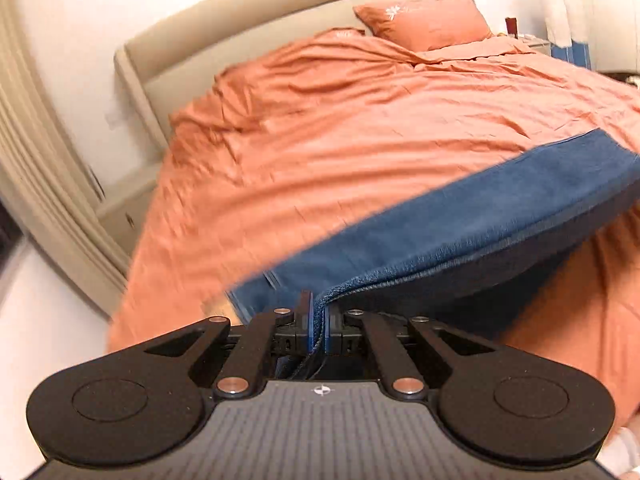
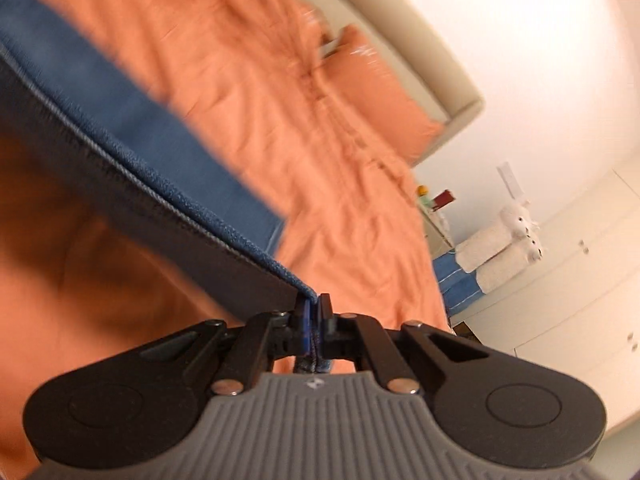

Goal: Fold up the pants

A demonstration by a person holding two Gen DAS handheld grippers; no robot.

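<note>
The blue denim pants (image 1: 460, 224) hang stretched in the air above the bed, one long edge taut between my two grippers. My left gripper (image 1: 319, 320) is shut on that edge at its near end, with cloth pinched between the blue pads. In the right wrist view the same pants (image 2: 120, 128) run up to the left from my right gripper (image 2: 316, 320), which is shut on the edge's other end. The dark underside of the pants casts a shadow on the cover below.
An orange bed cover (image 1: 340, 120) fills most of both views, with orange pillows (image 1: 428, 24) against a beige headboard (image 1: 240, 32). White cupboards (image 2: 580, 280) and a bedside stand with rolled towels (image 2: 496, 252) lie to the right of the bed.
</note>
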